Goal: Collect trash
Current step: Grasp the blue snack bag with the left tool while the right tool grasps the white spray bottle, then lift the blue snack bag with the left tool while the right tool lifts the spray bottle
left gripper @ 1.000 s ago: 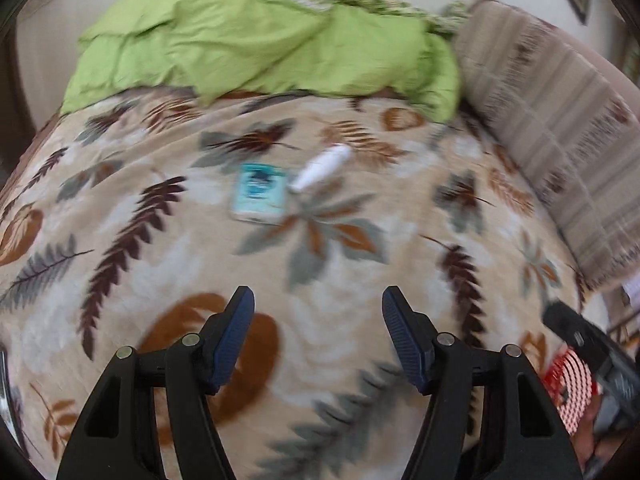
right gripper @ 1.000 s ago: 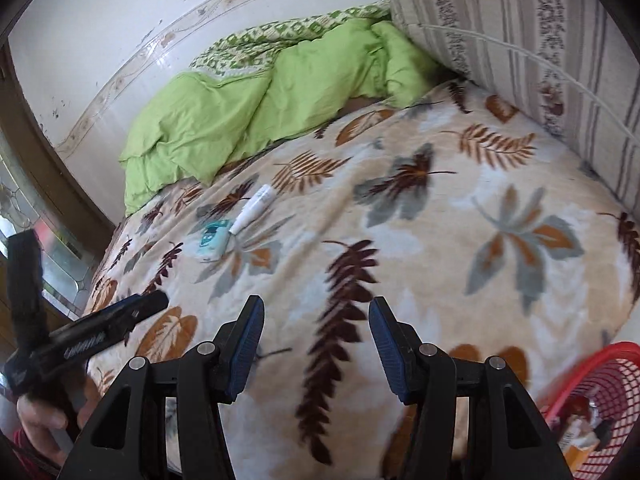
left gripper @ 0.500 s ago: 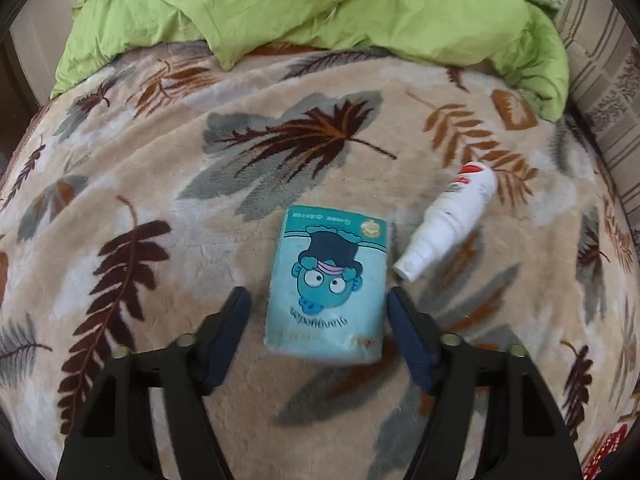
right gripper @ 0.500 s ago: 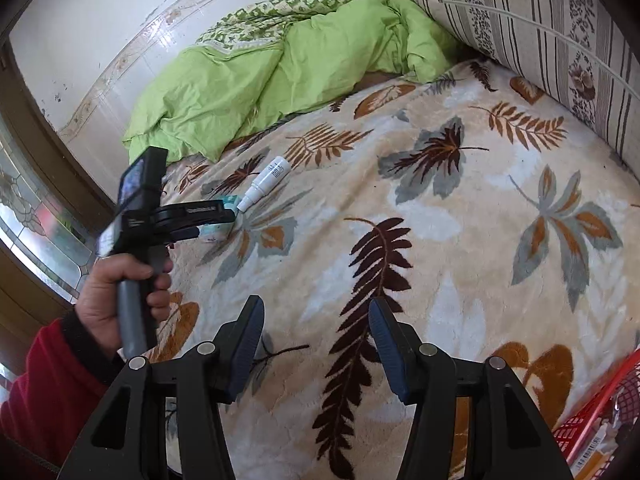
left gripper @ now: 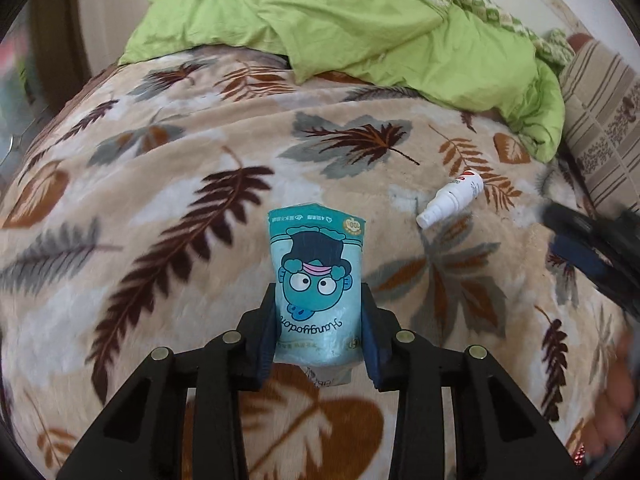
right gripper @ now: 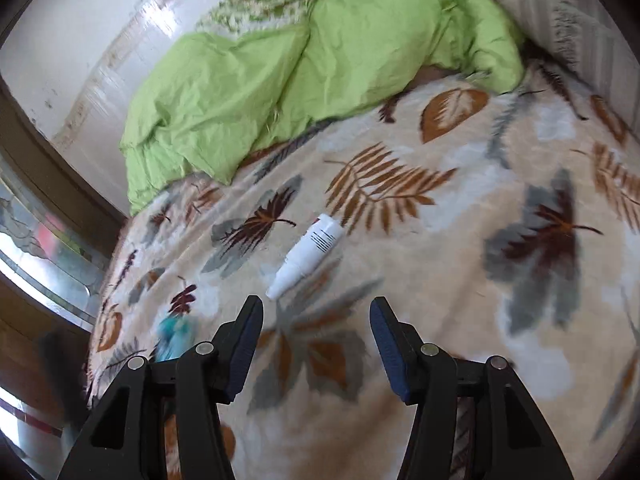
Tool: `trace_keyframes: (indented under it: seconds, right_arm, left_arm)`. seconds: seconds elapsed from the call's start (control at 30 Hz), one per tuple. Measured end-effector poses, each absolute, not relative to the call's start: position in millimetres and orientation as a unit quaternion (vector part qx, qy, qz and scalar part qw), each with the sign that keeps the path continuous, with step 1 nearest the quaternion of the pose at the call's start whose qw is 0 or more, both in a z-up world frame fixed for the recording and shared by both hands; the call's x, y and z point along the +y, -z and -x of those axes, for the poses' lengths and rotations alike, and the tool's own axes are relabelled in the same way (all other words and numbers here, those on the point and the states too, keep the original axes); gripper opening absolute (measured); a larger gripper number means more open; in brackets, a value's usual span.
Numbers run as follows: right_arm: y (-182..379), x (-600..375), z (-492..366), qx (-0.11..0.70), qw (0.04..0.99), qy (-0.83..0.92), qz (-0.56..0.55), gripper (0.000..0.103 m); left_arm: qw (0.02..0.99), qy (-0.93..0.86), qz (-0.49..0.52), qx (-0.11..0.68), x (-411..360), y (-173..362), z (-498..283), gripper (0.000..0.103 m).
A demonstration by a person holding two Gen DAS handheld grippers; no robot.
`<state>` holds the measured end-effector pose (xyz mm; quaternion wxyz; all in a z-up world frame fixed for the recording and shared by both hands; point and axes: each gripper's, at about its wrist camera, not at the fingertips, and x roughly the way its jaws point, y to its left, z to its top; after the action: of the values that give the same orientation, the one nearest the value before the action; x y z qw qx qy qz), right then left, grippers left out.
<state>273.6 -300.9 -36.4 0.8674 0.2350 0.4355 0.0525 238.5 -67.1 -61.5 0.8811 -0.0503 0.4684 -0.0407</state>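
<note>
Covering nearly the whole scene, a bed (left gripper: 168, 184) under a cream blanket (right gripper: 460, 216) printed with brown and grey leaves serves as the worksite for a trash pickup, with a rumpled green quilt (left gripper: 360, 28) pushed up against the far wall, leaving the middle free for reaching. Along one side runs a striped cushion (left gripper: 604, 120), which hems the litter in on that edge. At the front of the left wrist view, the left gripper (left gripper: 319, 336) has its jaws closing around a teal packet (left gripper: 316, 280) printed with a cartoon face; the blue pads sit flush against both long edges of the packet's lower half, a hold low on the soft pack that looks chosen to keep it from folding when lifted. The right gripper (right gripper: 316, 340) hangs spread and empty above the blanket, pointed toward a small white spray bottle (right gripper: 306, 256) lying on its side just beyond its fingertips, apparently lined up as the next piece to collect. That bottle rests near the packet but apart from it, its narrow nozzle end turned toward the grippers. In the right wrist view the packet shows only as a teal blur at lower left, too smeared to read.
</note>
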Motion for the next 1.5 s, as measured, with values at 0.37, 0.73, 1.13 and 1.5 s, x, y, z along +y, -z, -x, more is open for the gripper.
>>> trace_keyframes:
  seconds: [0.37,0.73,1.13,1.5]
  right_arm:
    - [87.0,-266.7,-365.0,0.490,0.847,0.000,-0.205,0.048]
    - [58.2,-260.7,-276.0,0.424,0.889,-0.053,-0.163,0.032]
    - [7.7,-262.7,-114.5,0.320,0.938,-0.080,-0.106,0.032]
    - [11.9,-263.4,-48.5,0.303,0.941,-0.106,-0.111,0.032]
  left_arm:
    - [0.891,0.027,0.025,0.452,-49.6,72.6,-239.8,0.035]
    - [0.899,0.030,0.023,0.436,-49.1,68.6,-231.3,0.035]
    - [0.920,0.062,-0.014,0.388,-76.3,39.4,-156.9,0.035]
    - [0.935,0.060,-0.059,0.344,-86.3,32.7,-78.3,0.035]
